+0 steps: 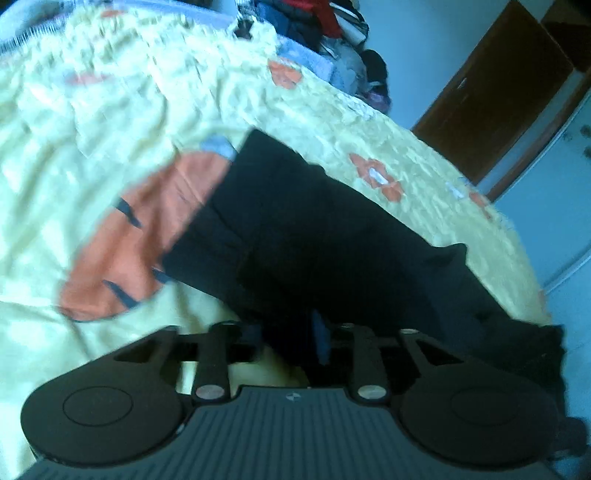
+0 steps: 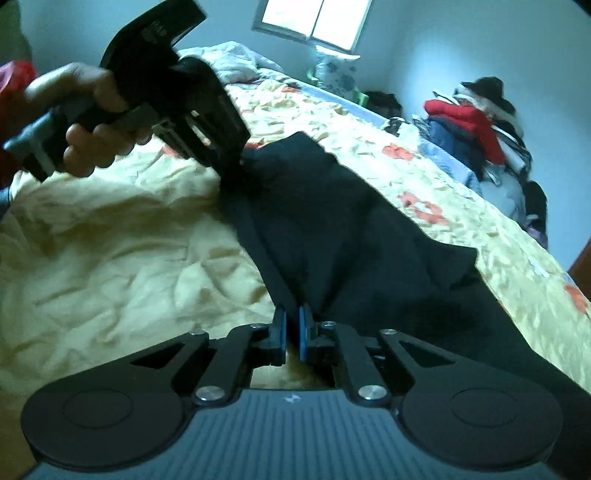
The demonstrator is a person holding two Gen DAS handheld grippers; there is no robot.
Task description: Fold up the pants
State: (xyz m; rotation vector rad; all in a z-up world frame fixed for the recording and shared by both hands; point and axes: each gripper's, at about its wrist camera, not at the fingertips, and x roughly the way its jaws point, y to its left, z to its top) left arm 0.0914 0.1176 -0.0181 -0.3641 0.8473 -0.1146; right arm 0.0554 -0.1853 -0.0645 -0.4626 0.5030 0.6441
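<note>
Pants point(image 2: 332, 229) lie on the bed point(image 2: 110, 236), right gripper point(image 2: 291, 328) pinching one edge, left gripper point(image 1: 291, 343) probably clamped on another, though it's blurry. Looks mid-fold; next both ends need carrying over together.

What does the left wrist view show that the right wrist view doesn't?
Only the left wrist view shows the brown door and the big orange patch on the bedspread beside the pants.

Only the right wrist view shows the window, the left gripper with the hand holding it, and the right gripper shut on a fold of the pants.

Both show the black pants lying on the yellow bedspread and the clothes pile beyond the bed.
</note>
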